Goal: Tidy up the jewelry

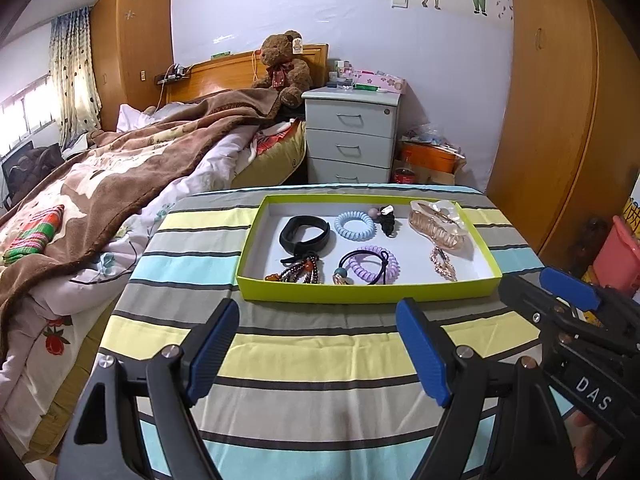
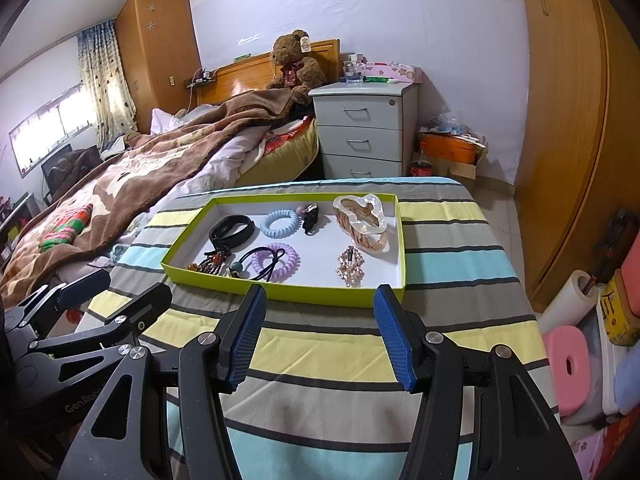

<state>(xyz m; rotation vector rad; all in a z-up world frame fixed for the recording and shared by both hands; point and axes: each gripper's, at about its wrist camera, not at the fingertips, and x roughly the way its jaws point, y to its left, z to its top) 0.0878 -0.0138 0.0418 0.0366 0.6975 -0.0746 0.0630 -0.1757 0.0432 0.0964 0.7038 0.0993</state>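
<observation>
A lime-green tray [image 1: 360,292] [image 2: 280,292] with a white floor sits on the striped cloth. Inside lie a black band [image 1: 306,234] [image 2: 232,229], a blue coil tie [image 1: 355,225] [image 2: 281,223], a purple coil tie [image 1: 372,264] [image 2: 280,260], a black hair tie [image 1: 387,220] [image 2: 310,218], a clear claw clip [image 1: 438,222] [image 2: 362,216], a gold rhinestone clip [image 1: 442,264] [image 2: 351,266] and a dark bead bracelet [image 1: 298,272] [image 2: 212,262]. My left gripper [image 1: 316,352] is open, short of the tray's near wall. My right gripper [image 2: 320,332] is open, empty, just before the tray.
The cloth-covered table [image 1: 320,380] [image 2: 460,264] meets a bed with a brown blanket [image 1: 120,160] on the left. A grey drawer unit [image 1: 352,136] and a teddy bear [image 1: 284,68] stand behind. A wooden wardrobe [image 1: 560,120] and pink items [image 2: 568,368] lie right.
</observation>
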